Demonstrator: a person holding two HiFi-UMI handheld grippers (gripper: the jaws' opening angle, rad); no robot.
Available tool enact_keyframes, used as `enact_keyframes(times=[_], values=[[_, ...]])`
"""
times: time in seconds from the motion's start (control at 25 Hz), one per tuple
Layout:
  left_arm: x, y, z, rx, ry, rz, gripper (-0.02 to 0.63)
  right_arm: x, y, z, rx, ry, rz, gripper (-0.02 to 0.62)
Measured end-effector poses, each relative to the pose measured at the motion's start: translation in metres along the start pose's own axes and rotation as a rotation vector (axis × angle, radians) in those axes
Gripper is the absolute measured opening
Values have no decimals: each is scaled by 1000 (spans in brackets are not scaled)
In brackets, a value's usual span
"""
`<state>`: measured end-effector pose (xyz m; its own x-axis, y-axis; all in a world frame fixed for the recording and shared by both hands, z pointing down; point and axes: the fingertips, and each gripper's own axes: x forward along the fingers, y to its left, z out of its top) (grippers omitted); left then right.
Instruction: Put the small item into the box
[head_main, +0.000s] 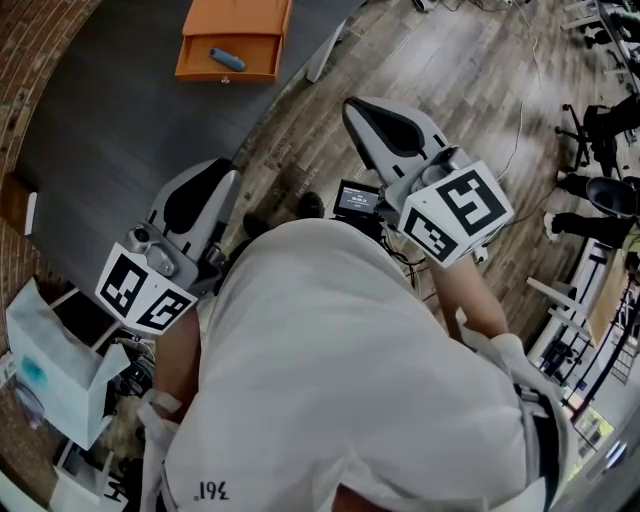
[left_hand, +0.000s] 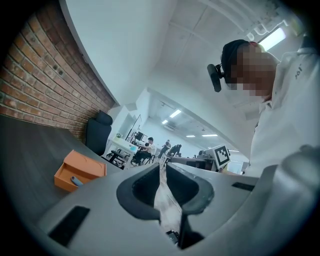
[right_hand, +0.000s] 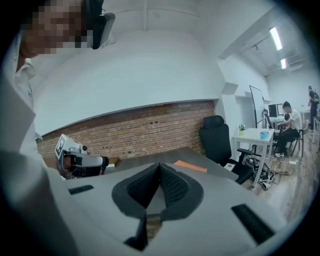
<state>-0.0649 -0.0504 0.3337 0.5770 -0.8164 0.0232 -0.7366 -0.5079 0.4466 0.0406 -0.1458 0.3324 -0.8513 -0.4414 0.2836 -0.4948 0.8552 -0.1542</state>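
I hold left gripper (head_main: 228, 180) clenched, empty, by my body. Item (head_main: 227, 60) lies inside box (head_main: 195, 72) on table (head_main: 100, 130); job looks done. Right gripper (head_main: 352, 108) clenched, empty, clear of table: nothing to carry.

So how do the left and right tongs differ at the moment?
The left tongs sit at the edge of the dark table; the right tongs hang over the wooden floor. The left tongs are held nearer the person, the right tongs farther forward. Both are shut and empty.
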Motion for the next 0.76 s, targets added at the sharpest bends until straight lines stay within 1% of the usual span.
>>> enact_keyframes(times=[0.28, 0.76], values=[[-7, -2, -1, -1, 2, -8, 49, 0, 3, -1, 10, -2, -10, 12], [-14, 7, -5, -14, -2, 3, 49, 10, 6, -6, 22, -2, -2, 12]])
